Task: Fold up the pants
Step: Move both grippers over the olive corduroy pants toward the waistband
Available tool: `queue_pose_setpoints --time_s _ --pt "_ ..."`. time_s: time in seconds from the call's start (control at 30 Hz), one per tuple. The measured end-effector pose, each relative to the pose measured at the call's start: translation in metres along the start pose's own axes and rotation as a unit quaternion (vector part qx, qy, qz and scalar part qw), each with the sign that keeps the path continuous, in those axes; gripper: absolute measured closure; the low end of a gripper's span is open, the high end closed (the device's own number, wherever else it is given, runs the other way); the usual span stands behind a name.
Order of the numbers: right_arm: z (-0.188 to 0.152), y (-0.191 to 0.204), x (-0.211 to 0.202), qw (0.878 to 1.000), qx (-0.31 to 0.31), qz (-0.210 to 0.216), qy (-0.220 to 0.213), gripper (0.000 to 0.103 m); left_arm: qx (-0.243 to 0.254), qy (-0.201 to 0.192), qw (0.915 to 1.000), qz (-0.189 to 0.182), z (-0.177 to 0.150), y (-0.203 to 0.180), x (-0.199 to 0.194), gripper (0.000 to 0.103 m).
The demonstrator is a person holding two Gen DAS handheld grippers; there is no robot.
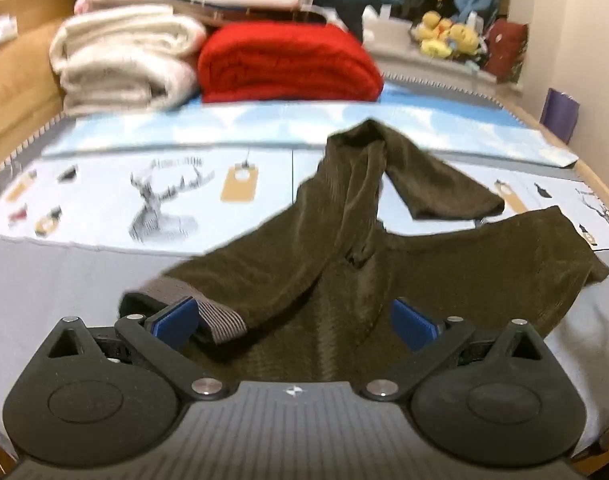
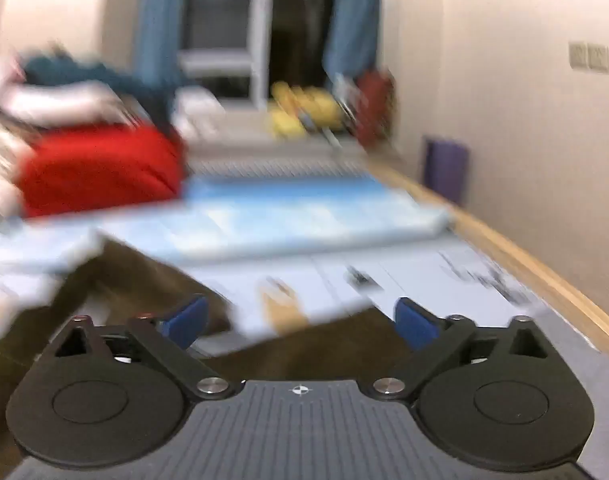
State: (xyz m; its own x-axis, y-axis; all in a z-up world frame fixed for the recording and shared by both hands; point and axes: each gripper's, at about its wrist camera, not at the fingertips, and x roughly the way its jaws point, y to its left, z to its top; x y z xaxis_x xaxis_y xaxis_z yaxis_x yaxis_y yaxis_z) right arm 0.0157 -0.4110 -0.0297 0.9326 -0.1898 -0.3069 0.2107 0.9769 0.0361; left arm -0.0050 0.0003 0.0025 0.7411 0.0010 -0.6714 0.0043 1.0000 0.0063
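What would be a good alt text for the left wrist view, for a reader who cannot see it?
Dark olive pants lie crumpled on a bed, one leg bunched upward, with the open left gripper just above the striped waistband. Folded cream blankets and a red blanket sit behind.

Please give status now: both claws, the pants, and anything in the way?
Left claw open, over the pants. Right claw open, holding nothing. Pants crumpled, unfolded, waistband by left pad. Red blanket far behind, not blocking.
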Motion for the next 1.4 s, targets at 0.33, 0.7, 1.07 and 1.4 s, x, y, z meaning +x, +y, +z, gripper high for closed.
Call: queue_pose_setpoints --time_s 0.33,0.7,1.07,1.4 --pt "-0.041 0.108 -0.130 0.996 -0.029 0.074 -0.044 0.001 0.041 -0.052 0.9971 0.038 -0.030 0.001 -0.046 0.001" --pt "-0.103 0.192 -0.146 0.979 -0.088 0.166 0.077 0.012 -0.027 0.070 0.9972 0.006 -0.097 -0.007 -0.015 0.001" --pt "-0.110 0.170 -0.129 0.982 -0.072 0.138 0.105 0.017 -0.033 0.070 0.9970 0.001 -0.090 -0.017 0.007 0.001" --pt "-0.114 0.162 -0.118 0.980 -0.065 0.139 0.126 0.016 -0.015 0.070 0.9974 0.000 -0.091 -0.032 0.012 0.001"
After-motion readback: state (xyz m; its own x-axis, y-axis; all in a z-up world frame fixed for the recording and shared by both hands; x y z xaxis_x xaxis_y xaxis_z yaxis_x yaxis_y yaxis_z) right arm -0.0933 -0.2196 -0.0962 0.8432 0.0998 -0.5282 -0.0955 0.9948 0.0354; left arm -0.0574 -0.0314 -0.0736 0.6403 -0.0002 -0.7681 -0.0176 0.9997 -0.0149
